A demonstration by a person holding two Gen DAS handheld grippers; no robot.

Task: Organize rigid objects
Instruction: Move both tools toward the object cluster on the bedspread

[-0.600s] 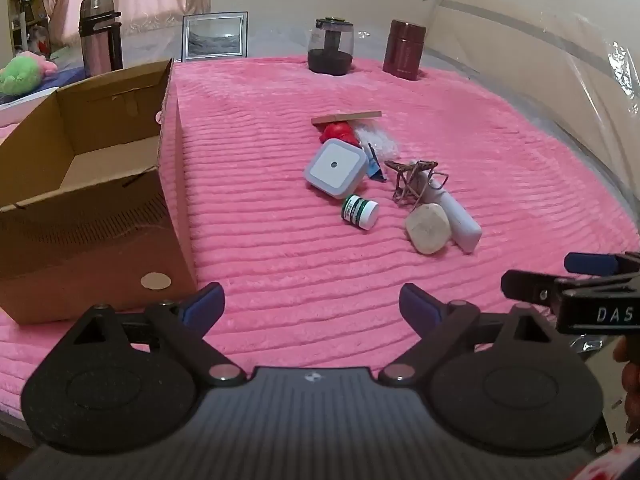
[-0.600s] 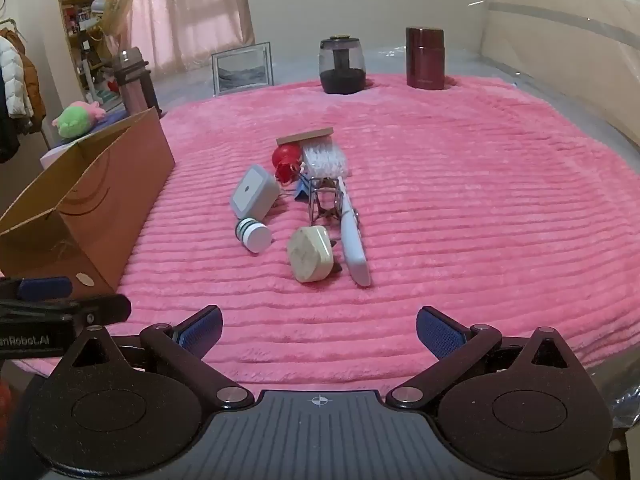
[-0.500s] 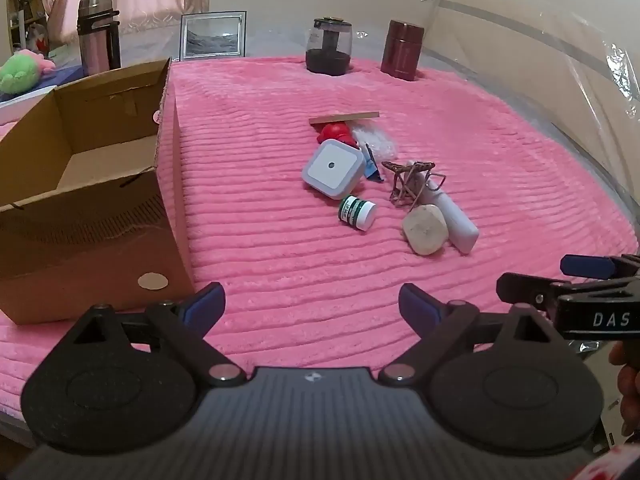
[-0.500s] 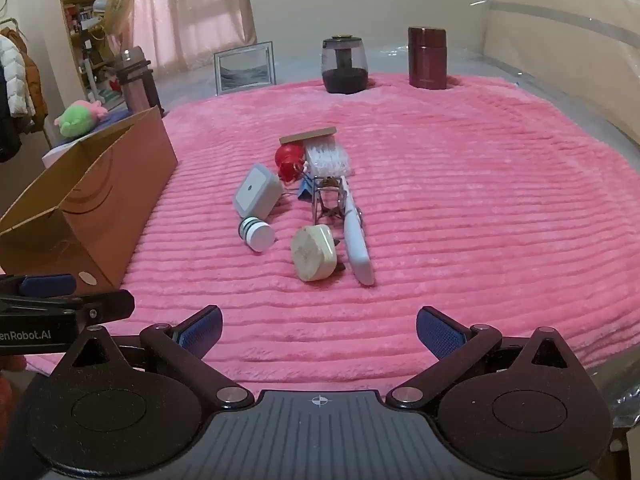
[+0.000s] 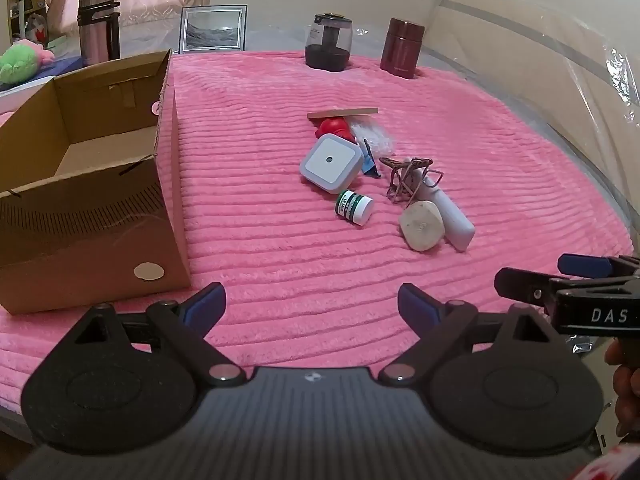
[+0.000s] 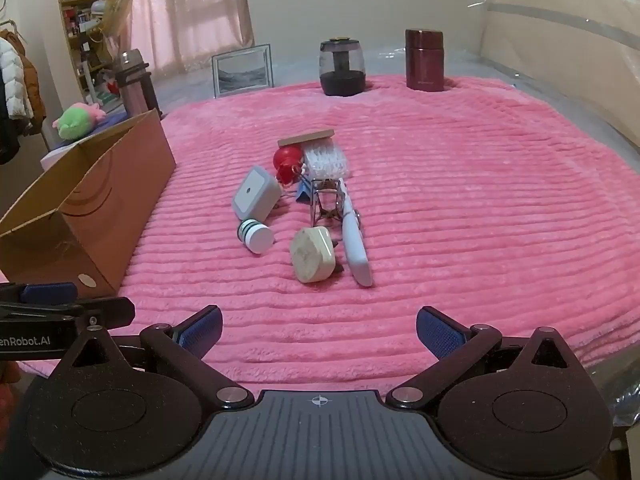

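Cardboard box [image 5: 84,184] sits at the left on the pink blanket [image 5: 280,264], top open, inside looks bare as far as visible. Left gripper [image 5: 312,304] hangs over the near blanket edge just right of the box's front corner, jaws spread wide, nothing between them. Clutter pile is mid-blanket, well apart from both tools: grey square night light [image 5: 331,163] leaning on a red toy [image 5: 334,126], wood-backed brush [image 6: 320,152] behind it, small white jar with green label [image 5: 354,207] on its side just in front, blue clip [image 5: 369,165], metal eyelash curler [image 6: 326,200], beige hexagonal block [image 6: 313,254] touching a white handle [image 6: 356,246]. Right gripper [image 6: 319,330] hovers near the front edge, below the block, jaws spread wide and empty. Far back: thermos [image 5: 98,24], picture frame [image 5: 212,29], dark glass jar [image 5: 329,48], maroon canister [image 5: 402,48]. Plush toy [image 6: 78,120] off the blanket at far left.
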